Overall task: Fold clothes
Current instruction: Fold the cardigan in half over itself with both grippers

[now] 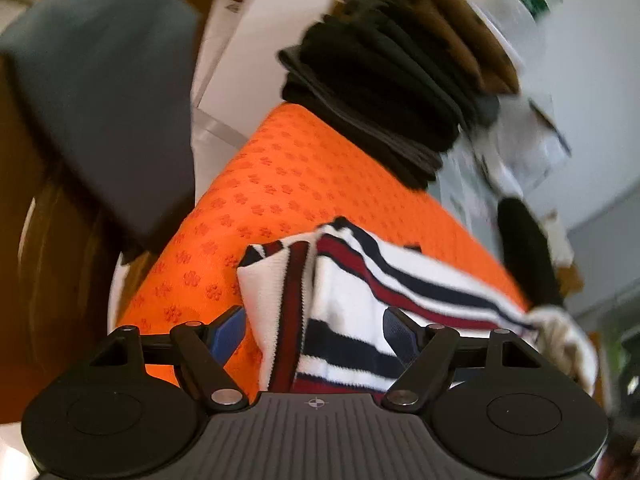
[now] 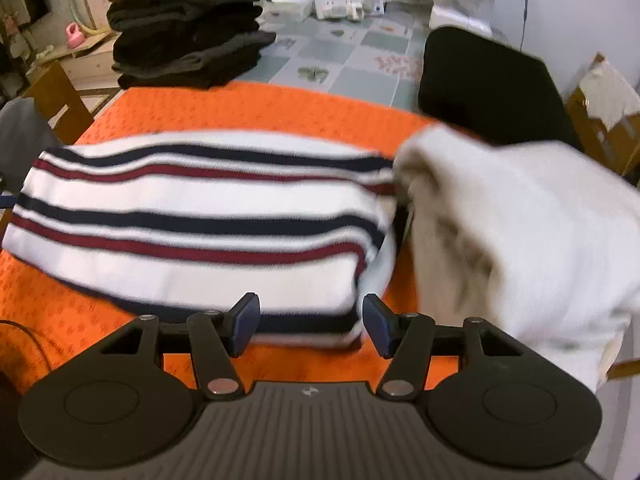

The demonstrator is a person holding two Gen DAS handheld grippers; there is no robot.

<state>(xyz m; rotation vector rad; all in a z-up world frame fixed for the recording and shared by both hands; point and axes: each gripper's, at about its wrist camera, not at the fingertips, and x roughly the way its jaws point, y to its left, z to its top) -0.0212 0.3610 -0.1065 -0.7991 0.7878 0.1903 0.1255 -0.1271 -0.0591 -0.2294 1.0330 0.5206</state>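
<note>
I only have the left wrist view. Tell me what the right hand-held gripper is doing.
Observer: The right hand-held gripper is open at the near edge of the striped sweater, gripping nothing.
Operator: Report what lies right of the sweater.
Observer: A cream garment lies bunched against its right end, partly over the orange mat.
Operator: Describe the table behind the mat.
Observer: A white power strip sits on a tiled-pattern tablecloth, right of the stack of dark folded clothes.
</note>
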